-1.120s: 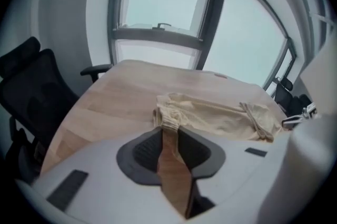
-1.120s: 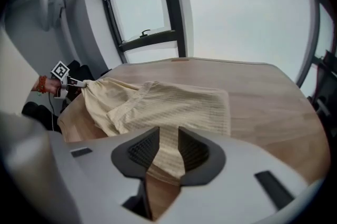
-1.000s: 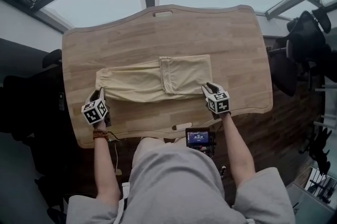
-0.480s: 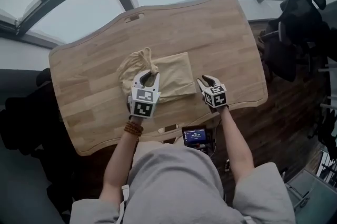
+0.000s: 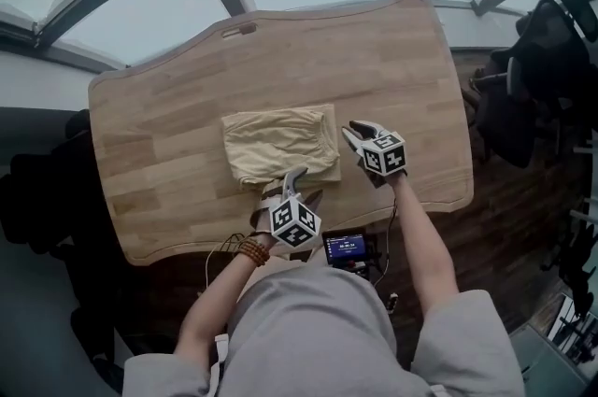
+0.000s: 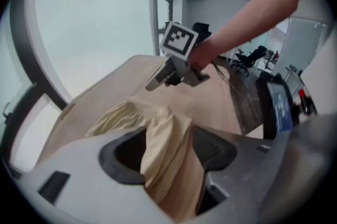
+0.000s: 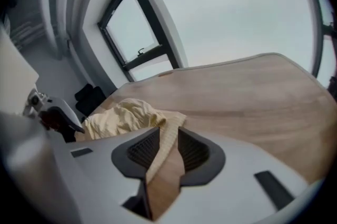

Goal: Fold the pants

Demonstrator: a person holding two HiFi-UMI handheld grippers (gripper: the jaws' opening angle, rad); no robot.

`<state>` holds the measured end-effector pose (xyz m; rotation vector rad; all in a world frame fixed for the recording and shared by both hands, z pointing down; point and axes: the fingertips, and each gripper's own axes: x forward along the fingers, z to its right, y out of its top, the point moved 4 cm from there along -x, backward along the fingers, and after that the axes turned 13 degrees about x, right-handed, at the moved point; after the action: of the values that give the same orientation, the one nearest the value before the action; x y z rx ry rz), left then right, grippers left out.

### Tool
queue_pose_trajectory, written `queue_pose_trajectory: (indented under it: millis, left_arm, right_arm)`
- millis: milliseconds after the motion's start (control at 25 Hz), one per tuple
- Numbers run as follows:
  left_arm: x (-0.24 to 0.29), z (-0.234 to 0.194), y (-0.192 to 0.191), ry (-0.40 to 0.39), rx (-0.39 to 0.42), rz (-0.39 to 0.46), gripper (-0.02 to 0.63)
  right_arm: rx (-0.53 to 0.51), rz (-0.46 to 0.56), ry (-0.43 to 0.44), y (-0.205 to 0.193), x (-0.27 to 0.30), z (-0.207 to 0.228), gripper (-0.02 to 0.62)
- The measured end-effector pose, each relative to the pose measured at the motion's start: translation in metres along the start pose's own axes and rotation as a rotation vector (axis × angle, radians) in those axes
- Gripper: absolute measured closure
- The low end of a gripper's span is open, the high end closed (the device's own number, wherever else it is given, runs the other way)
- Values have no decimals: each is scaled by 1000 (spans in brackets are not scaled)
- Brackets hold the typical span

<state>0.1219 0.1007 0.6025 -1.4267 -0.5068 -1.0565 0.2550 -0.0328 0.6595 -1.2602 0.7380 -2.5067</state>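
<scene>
The beige pants (image 5: 280,143) lie folded into a compact rectangle in the middle of the wooden table (image 5: 168,124). My left gripper (image 5: 297,188) is at the bundle's near edge. Its jaws have just been opening and now stand wide apart. In the left gripper view (image 6: 168,146) a fold of the cloth (image 6: 158,138) lies loose between the pads, which do not press on it. My right gripper (image 5: 355,130) is just beside the bundle's right edge. Its jaws (image 7: 167,146) are a narrow gap apart, and the pants' ribbed corner (image 7: 171,130) shows in that gap.
A small device with a lit screen (image 5: 348,246) is fixed at the table's near edge, between my arms. Dark office chairs (image 5: 537,59) stand beyond the right side. A handle slot (image 5: 239,31) is cut into the far edge.
The left gripper carried the long left end of the pants to the right, laid it over the folded part, then drew back to the near edge with its jaws open. The right gripper shifted slightly.
</scene>
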Motion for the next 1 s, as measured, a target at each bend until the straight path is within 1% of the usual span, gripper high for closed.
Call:
queue_pose_trajectory:
  millis: [80,160,200,240,280,320,360,400,440,480,520,560,600,640,680,720,760,840,880,920,960,1000]
  left_arm:
    - [-16,-20,-41,135,-1,-72,327]
    - [-34,-39,-77,260,-16,-134,327]
    - [-40,-45,-93,300,-24,-159,327]
    - [-42,-47,-107,319,-28,-180,327]
    - [-41,-45,-119,317,-25,-196,327]
    - [-37,-40,-130,297,-12,-211,328]
    - [-31,-32,-142,268,11,-227,334]
    - [-24,-23,-153,235,40,-247,352]
    - [-18,-13,-164,200,63,-265,382]
    - [-12,-4,-175,164,73,-275,391]
    - [-8,3,-183,130,67,-268,391]
    - [-6,7,-186,102,49,-241,387]
    - [-8,8,-185,79,25,-200,368]
    - [-13,6,-181,62,-6,-147,364]
    - [-23,2,-175,49,-43,-88,364]
    - [-36,-3,-169,46,-86,-26,364]
    - [-52,-12,-164,57,-137,32,364]
    - [-79,-39,-162,131,-258,113,364]
    - [-87,-57,-166,185,-323,129,365]
    - [-89,-76,-171,238,-379,127,365]
    - [-86,-93,-176,281,-418,112,365]
    - [-78,-108,-179,311,-435,91,365]
  right_arm:
    - [-29,-28,84,20,25,-20,482]
    - [-7,-84,153,34,50,-37,469]
    - [10,-126,180,36,61,-45,461]
    - [13,-176,190,35,71,-51,453]
    - [-11,-226,173,31,80,-55,452]
    - [-63,-266,131,27,88,-55,461]
    - [-127,-289,78,24,92,-53,505]
    - [-174,-294,35,25,95,-50,518]
    - [-187,-285,8,29,95,-47,531]
    - [-173,-268,-5,34,93,-45,538]
    - [-153,-251,-9,39,92,-43,539]
    - [-144,-243,-4,41,92,-41,535]
    - [-155,-246,10,40,92,-40,528]
    - [-180,-253,31,37,92,-40,522]
    - [-206,-252,51,36,89,-40,505]
    - [-220,-231,67,38,83,-40,473]
    - [-217,-193,83,44,74,-41,440]
    - [-218,-101,125,55,52,-50,430]
    - [-252,-69,153,54,44,-60,431]
    - [-308,-60,183,48,38,-72,431]
    - [-375,-73,211,36,36,-84,431]
    - [-443,-107,234,20,36,-93,431]
